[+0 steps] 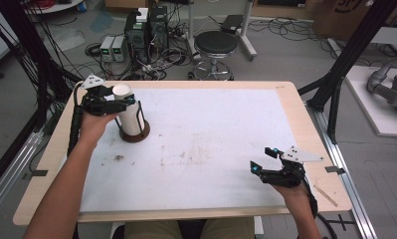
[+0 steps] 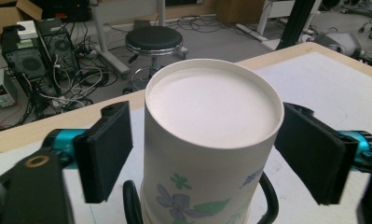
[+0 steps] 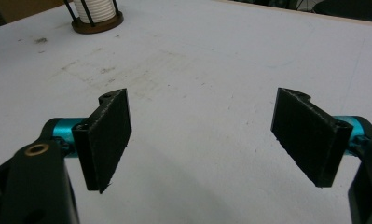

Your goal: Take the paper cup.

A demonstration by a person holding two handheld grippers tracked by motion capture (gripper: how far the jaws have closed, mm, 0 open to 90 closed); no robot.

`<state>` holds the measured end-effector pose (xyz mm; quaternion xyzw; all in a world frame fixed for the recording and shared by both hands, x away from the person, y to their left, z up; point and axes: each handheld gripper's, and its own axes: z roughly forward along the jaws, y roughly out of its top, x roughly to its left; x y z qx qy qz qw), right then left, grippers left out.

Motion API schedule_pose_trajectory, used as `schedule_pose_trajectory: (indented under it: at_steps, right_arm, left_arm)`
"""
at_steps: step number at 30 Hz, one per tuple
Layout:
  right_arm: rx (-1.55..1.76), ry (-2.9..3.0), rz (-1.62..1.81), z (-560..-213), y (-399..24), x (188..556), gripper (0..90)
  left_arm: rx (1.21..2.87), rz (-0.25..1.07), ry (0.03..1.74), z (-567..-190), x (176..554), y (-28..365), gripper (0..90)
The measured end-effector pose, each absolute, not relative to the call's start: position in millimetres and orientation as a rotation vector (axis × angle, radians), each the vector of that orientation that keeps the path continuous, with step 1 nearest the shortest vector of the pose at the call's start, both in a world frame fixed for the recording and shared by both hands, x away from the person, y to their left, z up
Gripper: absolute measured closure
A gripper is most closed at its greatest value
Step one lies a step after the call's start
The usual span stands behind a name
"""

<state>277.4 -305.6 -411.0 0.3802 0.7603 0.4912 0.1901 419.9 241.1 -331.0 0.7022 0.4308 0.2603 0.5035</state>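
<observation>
A stack of upside-down white paper cups [image 1: 130,118] stands in a holder with a round brown base [image 1: 135,136] and black rods, at the far left of the white mat. My left gripper [image 1: 125,102] reaches the top of the stack from the left. In the left gripper view the flower-printed top cup [image 2: 211,116] sits between the jaws of my left gripper [image 2: 202,154]; a narrow gap shows at the left pad [image 2: 104,154]. My right gripper [image 1: 263,159] rests open near the front right, with bare mat between the jaws of my right gripper [image 3: 200,140]. The holder [image 3: 97,23] shows far off.
The white mat [image 1: 211,129] covers a wooden table [image 1: 305,134]; dark smudges [image 1: 119,158] mark its front left. A small wooden stick [image 1: 326,195] lies at the right edge. Beyond the table stand a black stool [image 1: 216,44], computer towers [image 1: 146,30] and cables.
</observation>
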Motion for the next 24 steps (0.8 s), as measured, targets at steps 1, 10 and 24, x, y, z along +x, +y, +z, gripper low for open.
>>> schedule_pose_trajectory:
  at_steps: [1,10,24]
  right_arm:
    - [1.068,2.136,1.382,-411.1,-305.9,277.5,20.5]
    - [1.066,2.150,1.376,-412.9,-305.8,277.7,20.5]
    - [1.062,2.162,1.379,-412.4,-303.8,277.8,20.5]
  left_arm:
    - [1.694,0.622,1.037,-331.6,420.3,240.5,23.4]
    - [1.681,0.635,1.007,-326.8,418.1,241.9,32.4]
    - [1.551,0.671,0.932,-286.8,403.7,247.6,33.6]
